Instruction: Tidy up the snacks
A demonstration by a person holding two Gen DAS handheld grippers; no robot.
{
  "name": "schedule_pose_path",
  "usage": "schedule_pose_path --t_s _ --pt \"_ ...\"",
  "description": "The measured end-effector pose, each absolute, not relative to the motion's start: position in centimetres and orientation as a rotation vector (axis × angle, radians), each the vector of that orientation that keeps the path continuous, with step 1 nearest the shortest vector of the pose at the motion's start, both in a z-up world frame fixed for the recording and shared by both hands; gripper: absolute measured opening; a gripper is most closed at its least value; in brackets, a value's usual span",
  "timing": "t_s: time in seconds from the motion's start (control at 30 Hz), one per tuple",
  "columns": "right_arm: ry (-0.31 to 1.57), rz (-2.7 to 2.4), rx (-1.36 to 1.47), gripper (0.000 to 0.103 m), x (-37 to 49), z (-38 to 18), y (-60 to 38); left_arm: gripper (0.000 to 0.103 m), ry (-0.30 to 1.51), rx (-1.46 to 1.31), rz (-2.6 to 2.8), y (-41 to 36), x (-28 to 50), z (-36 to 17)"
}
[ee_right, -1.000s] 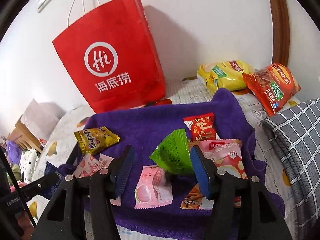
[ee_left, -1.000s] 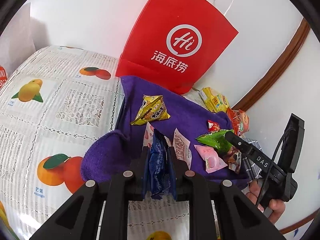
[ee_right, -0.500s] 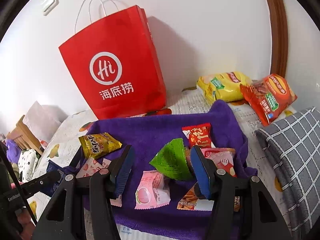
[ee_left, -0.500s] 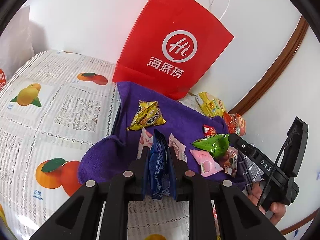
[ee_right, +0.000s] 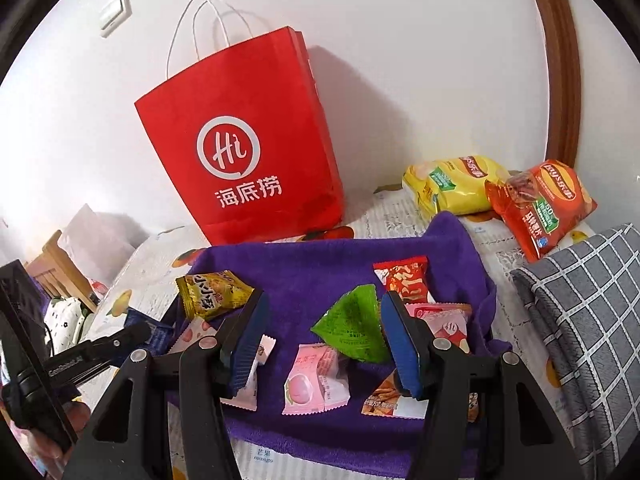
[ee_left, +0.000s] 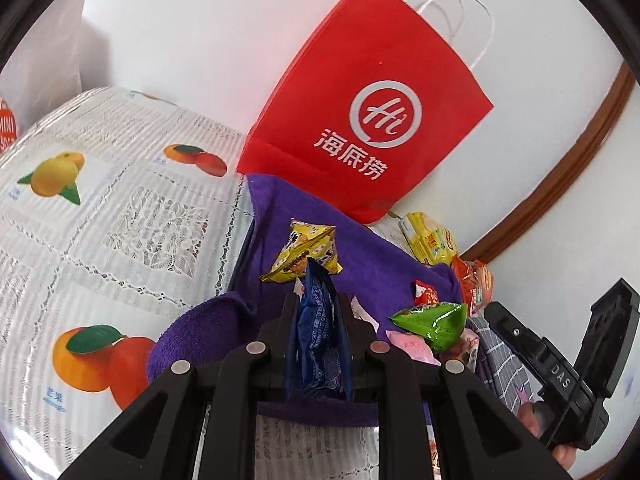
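My left gripper (ee_left: 318,304) is shut on a dark blue snack packet (ee_left: 320,332), held above the near edge of a purple towel (ee_left: 372,268). On the towel lie a yellow packet (ee_left: 304,252), a green triangular packet (ee_left: 436,322) and pink packets (ee_left: 412,350). My right gripper (ee_right: 324,332) is open above the towel (ee_right: 312,264), its jaws on either side of the green packet (ee_right: 352,328). A pink packet (ee_right: 314,376), a red packet (ee_right: 404,278) and the yellow packet (ee_right: 212,290) lie around it. A red paper bag (ee_right: 248,148) stands behind the towel.
The red bag (ee_left: 372,116) leans by the white wall. Yellow (ee_right: 452,186) and red (ee_right: 540,204) chip bags lie at the back right. A grey checked cloth (ee_right: 580,312) is on the right. A fruit-print tablecloth (ee_left: 100,208) covers the surface to the left.
Both grippers have risen and pulled back a little from the towel. The left keeps hold of the blue packet. The right stays open around the green packet.
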State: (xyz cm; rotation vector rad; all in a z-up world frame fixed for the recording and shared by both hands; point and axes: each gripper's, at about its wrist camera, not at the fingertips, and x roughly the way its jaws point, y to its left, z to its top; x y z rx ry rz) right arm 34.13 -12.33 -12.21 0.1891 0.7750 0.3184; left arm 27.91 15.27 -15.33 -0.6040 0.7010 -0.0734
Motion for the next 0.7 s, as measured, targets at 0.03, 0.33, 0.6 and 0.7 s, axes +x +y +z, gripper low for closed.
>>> schedule_pose_path --t_s 0.03,0.33,0.6,0.7 --pt "0.776 0.320 0.193 0.058 34.1 -12.2 -12.3 0.017 0.702 -0.604 -0.068 15.3 28.0 -15.5" --pt "0.778 0.328 0.200 0.058 34.0 -12.3 -12.2 0.017 0.710 -0.618 -0.081 15.0 28.5 -16.3" --pt "0.784 0.331 0.162 0.058 33.7 -12.5 -11.4 0.048 0.741 -0.655 -0.063 15.2 28.5 -16.5" --pt "0.783 0.332 0.157 0.058 33.6 -12.5 -11.2 0.053 0.694 -0.651 -0.049 15.4 27.9 -15.9"
